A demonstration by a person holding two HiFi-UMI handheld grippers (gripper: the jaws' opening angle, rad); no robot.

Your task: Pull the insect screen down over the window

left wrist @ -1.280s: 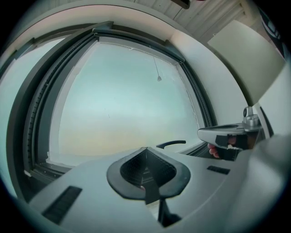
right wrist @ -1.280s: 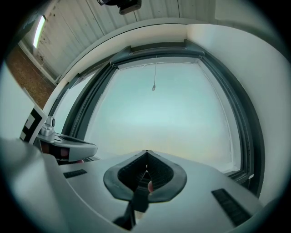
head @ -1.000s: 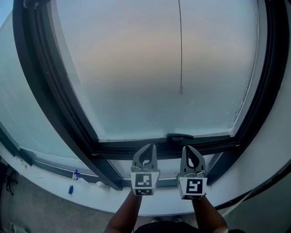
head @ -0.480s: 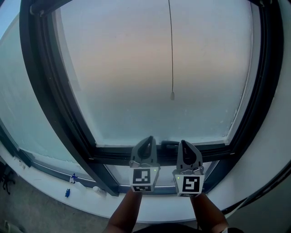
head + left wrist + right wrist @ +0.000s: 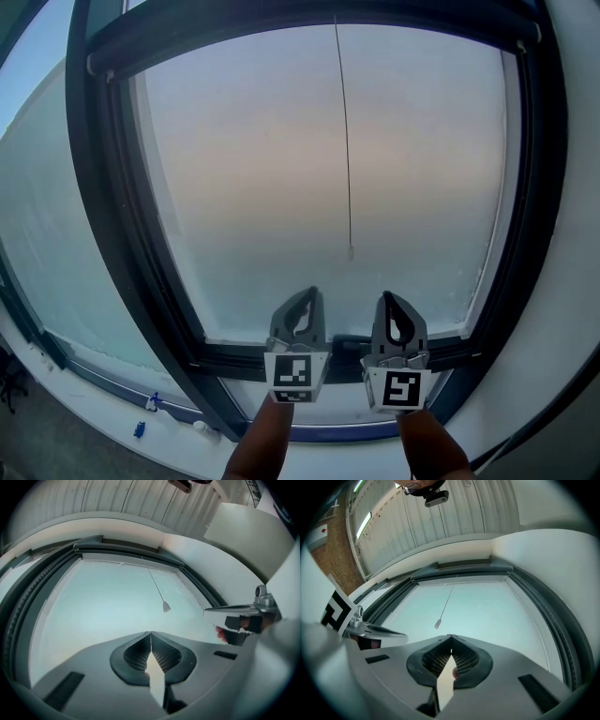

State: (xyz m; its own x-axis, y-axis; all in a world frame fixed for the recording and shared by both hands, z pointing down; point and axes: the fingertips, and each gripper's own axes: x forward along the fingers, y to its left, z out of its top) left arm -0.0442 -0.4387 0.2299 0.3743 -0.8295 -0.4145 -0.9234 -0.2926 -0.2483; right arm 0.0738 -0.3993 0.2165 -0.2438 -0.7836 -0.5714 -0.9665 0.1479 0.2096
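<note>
Raised since earlier toward pull cord [image 5: 350, 251]: left hand-held gripper [image 5: 305, 293], right hand-held gripper [image 5: 392, 298], jaws closed, empty. Insect screen roll [image 5: 281, 33] not yet pulled.

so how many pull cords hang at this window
1. The pull cord hangs down the middle of the pane, ending above the left gripper and right gripper; none looks hidden.
</note>
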